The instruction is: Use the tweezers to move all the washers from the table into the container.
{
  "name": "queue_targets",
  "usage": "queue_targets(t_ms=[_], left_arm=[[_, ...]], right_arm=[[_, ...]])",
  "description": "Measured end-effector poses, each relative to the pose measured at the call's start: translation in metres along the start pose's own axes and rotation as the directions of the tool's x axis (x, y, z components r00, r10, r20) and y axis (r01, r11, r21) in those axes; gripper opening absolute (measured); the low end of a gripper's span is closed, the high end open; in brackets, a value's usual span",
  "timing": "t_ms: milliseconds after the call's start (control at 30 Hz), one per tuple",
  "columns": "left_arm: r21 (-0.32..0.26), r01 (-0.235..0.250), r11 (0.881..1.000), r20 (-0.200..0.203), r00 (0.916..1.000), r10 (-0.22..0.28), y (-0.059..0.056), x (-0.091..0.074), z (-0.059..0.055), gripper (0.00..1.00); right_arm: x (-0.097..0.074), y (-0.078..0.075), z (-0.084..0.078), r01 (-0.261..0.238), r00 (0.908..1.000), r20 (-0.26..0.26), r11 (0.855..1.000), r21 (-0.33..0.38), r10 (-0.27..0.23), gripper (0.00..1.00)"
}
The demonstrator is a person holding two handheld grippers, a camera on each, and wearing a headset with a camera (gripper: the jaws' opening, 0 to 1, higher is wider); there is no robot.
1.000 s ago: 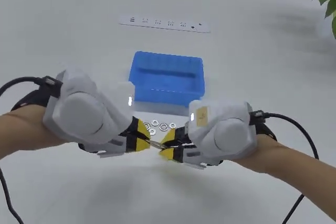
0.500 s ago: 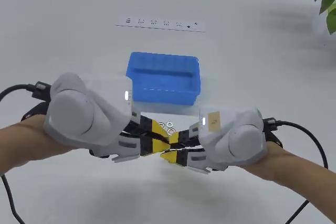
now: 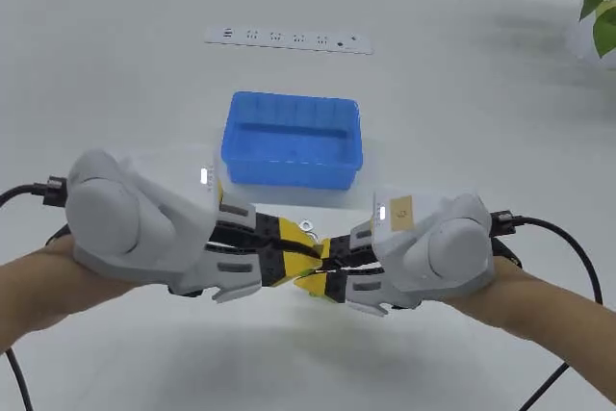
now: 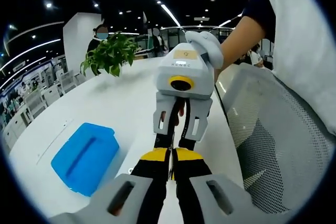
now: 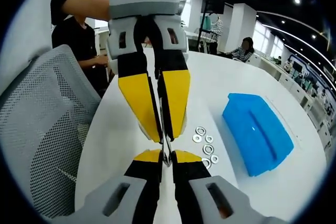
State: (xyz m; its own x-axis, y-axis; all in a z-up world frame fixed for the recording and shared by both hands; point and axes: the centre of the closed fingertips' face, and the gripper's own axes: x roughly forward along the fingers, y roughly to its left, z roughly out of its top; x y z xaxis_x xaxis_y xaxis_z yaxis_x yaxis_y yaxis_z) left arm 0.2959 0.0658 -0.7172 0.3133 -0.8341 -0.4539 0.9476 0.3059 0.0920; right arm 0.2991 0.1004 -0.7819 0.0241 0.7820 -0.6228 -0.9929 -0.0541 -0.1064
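Tweezers (image 5: 166,149) — thin silver metal — are squeezed by left tool (image 5: 164,136) and right tool (image 5: 167,158) together, probably swapping hands beside small silver ring washers (image 5: 205,141).

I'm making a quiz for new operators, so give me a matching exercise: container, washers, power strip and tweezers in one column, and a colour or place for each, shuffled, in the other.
1 container
2 washers
3 power strip
4 tweezers

A white, at the far side of the table
B thin metal, held up off the table
C blue
D silver, loose on the table near the container

Pairs: 1-C, 2-D, 3-A, 4-B.
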Motion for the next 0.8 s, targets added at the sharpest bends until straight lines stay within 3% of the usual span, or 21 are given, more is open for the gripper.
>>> queue_targets(t_ms=[500, 800], left_arm=[[0.009, -0.033, 0.999, -0.019, 0.9993, 0.033, 0.001, -0.012, -0.003, 0.06], [0.011, -0.070, 0.997, -0.002, 0.9975, 0.070, 0.014, -0.027, -0.004, 0.06]], right_arm=[[0.000, 0.005, 0.004, 0.015, 0.9999, 0.002, 0.998, 0.069, -0.015, 0.15], [-0.004, 0.001, 0.004, 0.050, 0.9987, 0.002, 0.995, 0.090, -0.051, 0.24]])
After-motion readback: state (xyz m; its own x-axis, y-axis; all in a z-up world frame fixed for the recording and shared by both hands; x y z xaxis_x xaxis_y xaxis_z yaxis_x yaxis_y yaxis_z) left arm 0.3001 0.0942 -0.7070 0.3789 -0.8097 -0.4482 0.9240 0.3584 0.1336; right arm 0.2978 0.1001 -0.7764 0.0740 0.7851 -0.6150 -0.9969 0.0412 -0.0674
